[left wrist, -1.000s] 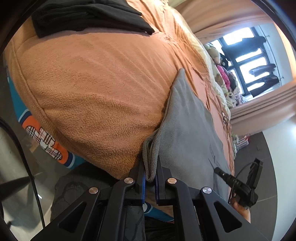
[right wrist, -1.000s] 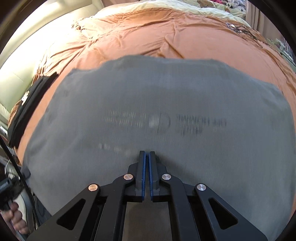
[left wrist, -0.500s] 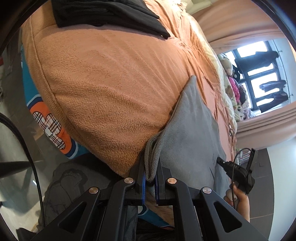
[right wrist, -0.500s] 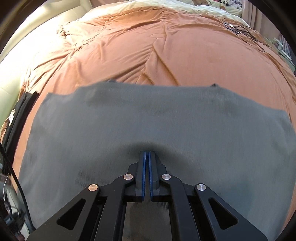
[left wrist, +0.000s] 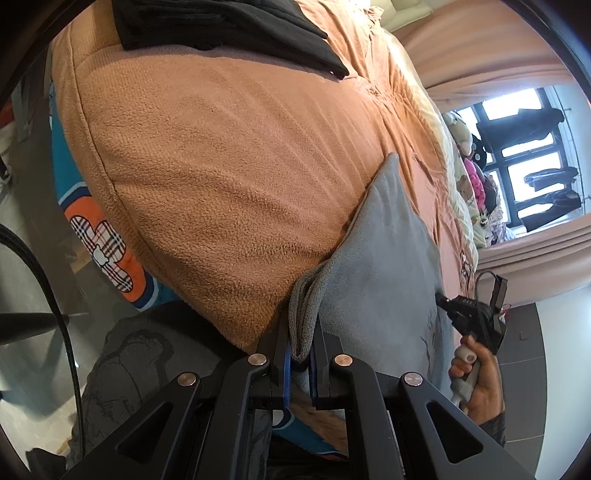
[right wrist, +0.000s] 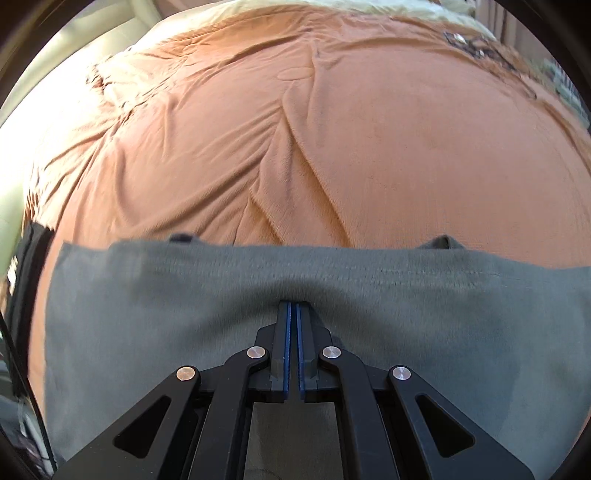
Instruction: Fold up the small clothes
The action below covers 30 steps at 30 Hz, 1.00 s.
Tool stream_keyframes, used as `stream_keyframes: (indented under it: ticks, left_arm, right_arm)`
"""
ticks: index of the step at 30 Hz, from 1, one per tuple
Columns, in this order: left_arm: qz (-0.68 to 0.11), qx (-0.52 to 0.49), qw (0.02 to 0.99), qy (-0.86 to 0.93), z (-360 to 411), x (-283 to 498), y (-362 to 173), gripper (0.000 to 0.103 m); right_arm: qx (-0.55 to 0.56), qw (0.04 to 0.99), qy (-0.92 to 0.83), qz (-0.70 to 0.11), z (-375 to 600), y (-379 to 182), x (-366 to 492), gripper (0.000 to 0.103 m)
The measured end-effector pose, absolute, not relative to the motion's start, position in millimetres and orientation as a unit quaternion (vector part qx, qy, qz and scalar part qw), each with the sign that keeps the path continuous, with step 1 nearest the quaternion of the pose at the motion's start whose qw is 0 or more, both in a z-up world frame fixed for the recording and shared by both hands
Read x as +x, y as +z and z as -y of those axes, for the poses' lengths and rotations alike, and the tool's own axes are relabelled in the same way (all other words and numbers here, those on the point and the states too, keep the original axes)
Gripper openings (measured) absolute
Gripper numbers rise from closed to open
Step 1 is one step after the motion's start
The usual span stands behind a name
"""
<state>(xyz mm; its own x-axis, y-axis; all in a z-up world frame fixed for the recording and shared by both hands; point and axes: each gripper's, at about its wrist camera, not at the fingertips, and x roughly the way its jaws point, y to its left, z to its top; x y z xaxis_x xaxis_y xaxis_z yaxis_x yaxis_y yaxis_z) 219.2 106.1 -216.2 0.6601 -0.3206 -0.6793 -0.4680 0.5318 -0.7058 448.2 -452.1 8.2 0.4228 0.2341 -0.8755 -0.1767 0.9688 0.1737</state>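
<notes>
A grey garment (left wrist: 384, 258) lies on the orange blanket (left wrist: 221, 166) at the bed's near edge. My left gripper (left wrist: 300, 332) is shut on its bunched, layered corner, which hangs over that edge. In the right wrist view the grey garment (right wrist: 147, 314) fills the lower half, with its stitched hem running straight across. My right gripper (right wrist: 294, 306) is shut, and the cloth puckers around its tips. The left wrist view shows the right gripper (left wrist: 441, 298) at the garment's far side, held by a hand (left wrist: 476, 376).
Folded black clothes (left wrist: 221, 29) lie on the blanket beyond the garment and show as a black strip (right wrist: 27, 266) at the left. A teal sheet with a plaid flower (left wrist: 103, 243) hangs below the blanket. Plush toys (left wrist: 469, 177) and a window are at the far end.
The right gripper has drawn the grey cloth across: its printed side is covered and the hem now lies much nearer the fingertips. The left gripper kept its hold and rolled slightly.
</notes>
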Motion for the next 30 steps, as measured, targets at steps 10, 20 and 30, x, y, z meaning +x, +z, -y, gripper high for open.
stream_keyframes:
  ticks: [10, 20, 30]
  left_arm:
    - [-0.399, -0.492, 0.773, 0.021, -108, 216, -209, 0.007]
    - [-0.350, -0.499, 0.791, -0.056, -106, 218, -170, 0.006]
    - [-0.334, -0.478, 0.808, -0.089, -94, 232, -137, 0.006]
  right_arm:
    - [0.042, 0.840, 0.147, -0.521, 456, 28, 432, 0.000]
    - [0.023, 0.814, 0.198, -0.545, 468, 31, 347, 0.000]
    - [0.031, 0.818, 0.213, -0.534, 493, 6, 261, 0.000]
